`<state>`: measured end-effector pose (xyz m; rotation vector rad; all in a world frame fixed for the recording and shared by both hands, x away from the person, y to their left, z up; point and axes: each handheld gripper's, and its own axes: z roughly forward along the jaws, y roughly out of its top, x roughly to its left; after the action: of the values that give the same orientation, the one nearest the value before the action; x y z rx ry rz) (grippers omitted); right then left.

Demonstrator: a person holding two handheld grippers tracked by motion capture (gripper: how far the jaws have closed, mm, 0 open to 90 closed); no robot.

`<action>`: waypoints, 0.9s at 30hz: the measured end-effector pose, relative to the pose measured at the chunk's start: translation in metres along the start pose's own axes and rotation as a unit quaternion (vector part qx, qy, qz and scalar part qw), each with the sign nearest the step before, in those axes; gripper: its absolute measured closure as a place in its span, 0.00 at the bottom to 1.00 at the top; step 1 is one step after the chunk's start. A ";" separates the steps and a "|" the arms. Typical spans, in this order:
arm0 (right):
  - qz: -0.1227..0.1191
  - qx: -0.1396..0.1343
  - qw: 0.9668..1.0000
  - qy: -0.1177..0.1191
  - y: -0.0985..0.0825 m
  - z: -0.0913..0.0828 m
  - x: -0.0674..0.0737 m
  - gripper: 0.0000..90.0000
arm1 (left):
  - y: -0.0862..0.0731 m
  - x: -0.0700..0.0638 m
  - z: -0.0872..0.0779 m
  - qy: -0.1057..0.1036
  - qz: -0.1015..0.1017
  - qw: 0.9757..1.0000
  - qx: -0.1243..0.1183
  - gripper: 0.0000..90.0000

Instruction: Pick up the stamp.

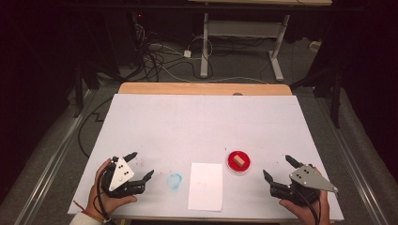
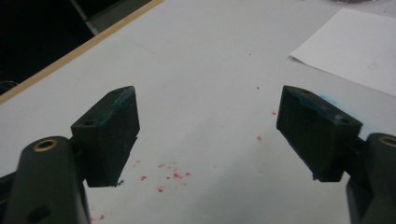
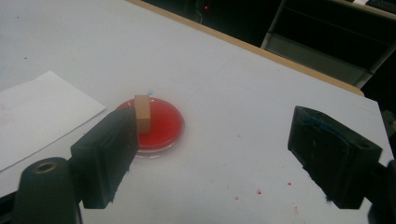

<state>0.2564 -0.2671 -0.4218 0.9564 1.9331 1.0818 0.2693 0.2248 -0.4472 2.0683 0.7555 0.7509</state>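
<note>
A small tan wooden block (image 1: 239, 160) is seen standing in a shallow round red dish (image 1: 232, 165) on the white table top (image 1: 202, 126), near the front edge and just right of a white sheet of paper (image 1: 205, 186). Broad bare surface is left behind the dish. In the right gripper view, the block's long axis is upright. The right gripper (image 1: 278, 168) is held wide open beside the dish, nothing between its jaws. The left gripper (image 1: 141, 165) is likewise spread open and empty over red specks (image 2: 168, 175). No legible writing is found.
</note>
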 end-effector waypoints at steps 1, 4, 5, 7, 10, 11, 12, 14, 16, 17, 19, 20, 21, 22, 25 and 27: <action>-0.009 0.008 1.000 -0.003 -0.001 0.001 0.000 0.22 | 0.000 0.000 -0.001 0.003 0.003 1.000 0.002 0.22; -0.005 0.011 1.000 0.003 -0.001 0.002 -0.002 0.22 | -0.002 0.004 -0.001 0.004 0.001 1.000 -0.003 0.22; -0.006 0.018 1.000 0.002 -0.001 0.003 -0.003 0.23 | -0.003 0.005 0.000 0.004 -0.002 1.000 0.000 0.22; -0.004 0.022 1.000 0.011 0.000 0.003 -0.006 0.22 | -0.005 0.006 -0.001 0.003 -0.005 1.000 0.000 0.22; 0.006 0.029 0.999 0.027 0.001 0.005 -0.010 0.21 | -0.006 0.007 -0.001 0.008 -0.004 1.000 0.002 0.22; 0.013 0.040 0.999 0.032 0.003 0.007 -0.013 0.21 | -0.007 0.007 -0.001 0.010 -0.003 1.000 0.004 0.22; 0.014 0.041 0.998 0.037 0.004 0.007 -0.014 0.21 | -0.007 0.008 -0.001 0.008 -0.006 1.000 0.004 0.22; 0.015 0.045 0.998 0.038 0.005 0.008 -0.014 0.22 | -0.007 0.008 0.000 0.005 -0.009 1.000 0.004 0.22; 0.004 0.050 0.998 0.040 0.007 0.008 -0.014 0.23 | -0.008 0.007 0.001 0.001 -0.006 1.000 0.008 0.22; 0.000 0.051 0.998 0.041 0.008 0.009 -0.014 0.23 | -0.008 0.006 0.002 0.000 -0.003 1.000 0.012 0.22; -0.001 0.051 0.998 0.043 0.010 0.009 -0.013 0.23 | -0.008 0.006 0.003 -0.002 -0.003 1.000 0.013 0.22; -0.006 0.050 0.998 0.042 0.011 0.010 -0.013 0.23 | -0.008 0.006 0.003 -0.003 -0.004 1.000 0.013 0.22; -0.008 0.051 0.997 0.050 0.012 0.011 -0.012 0.24 | -0.008 0.006 0.003 -0.002 -0.003 1.000 0.014 0.22; -0.008 0.051 0.997 0.050 0.012 0.011 -0.012 0.24 | -0.008 0.006 0.004 -0.002 -0.003 1.000 0.016 0.22; -0.016 0.057 0.997 0.057 0.015 0.013 -0.010 0.25 | -0.009 0.006 0.005 -0.003 -0.004 1.000 0.020 0.22; -0.024 0.061 0.996 0.057 0.017 0.014 -0.009 0.26 | -0.009 0.006 0.005 -0.006 -0.005 1.000 0.020 0.22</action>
<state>0.2770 -0.2632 -0.4106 0.9265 2.1248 1.0191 0.2743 0.2316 -0.4557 2.1005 0.7798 0.7235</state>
